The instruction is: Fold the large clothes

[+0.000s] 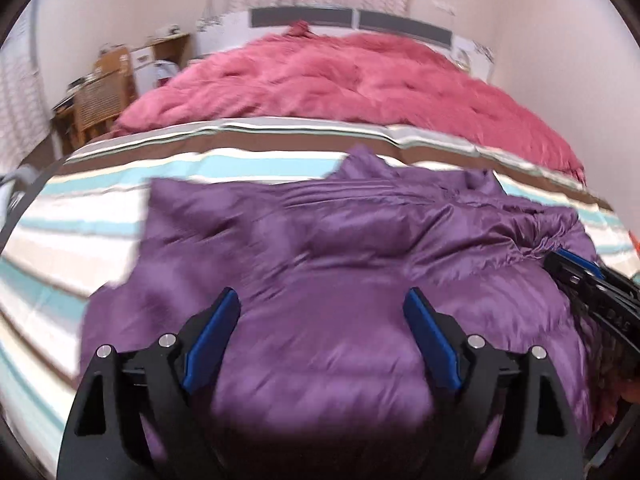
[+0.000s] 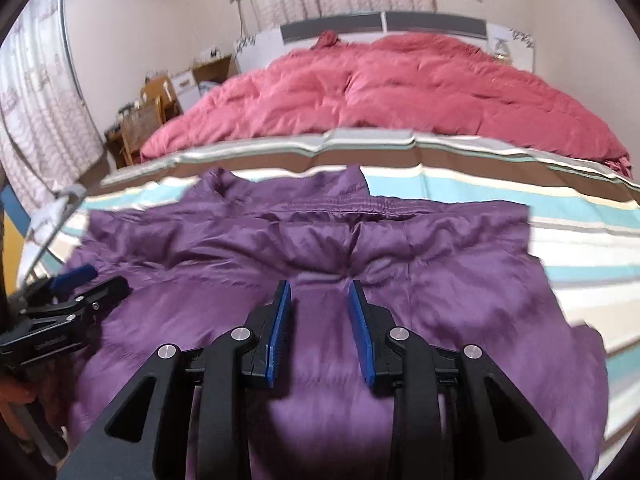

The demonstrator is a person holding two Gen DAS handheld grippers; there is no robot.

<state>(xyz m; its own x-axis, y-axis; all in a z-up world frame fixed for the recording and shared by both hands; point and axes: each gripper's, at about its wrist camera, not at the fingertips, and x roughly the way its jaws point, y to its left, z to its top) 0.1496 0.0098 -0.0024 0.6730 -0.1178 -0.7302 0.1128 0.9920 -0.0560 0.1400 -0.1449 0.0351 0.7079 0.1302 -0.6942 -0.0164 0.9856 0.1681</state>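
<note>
A shiny purple padded jacket point(image 1: 320, 264) lies spread on the striped bed cover, collar end away from me; it also shows in the right wrist view point(image 2: 280, 248). My left gripper point(image 1: 322, 300) is open wide just above the jacket's near part, holding nothing. My right gripper point(image 2: 320, 286) is open with a narrower gap, over the jacket's middle, holding nothing. The right gripper also shows at the right edge of the left wrist view point(image 1: 560, 254), and the left gripper at the left edge of the right wrist view point(image 2: 86, 274).
The striped bed cover point(image 1: 100, 216) in teal, white and brown runs under the jacket. A pink quilt point(image 1: 340, 80) is heaped toward the headboard point(image 1: 348, 20). Wooden chairs and boxes point(image 1: 100, 92) stand at the left of the bed.
</note>
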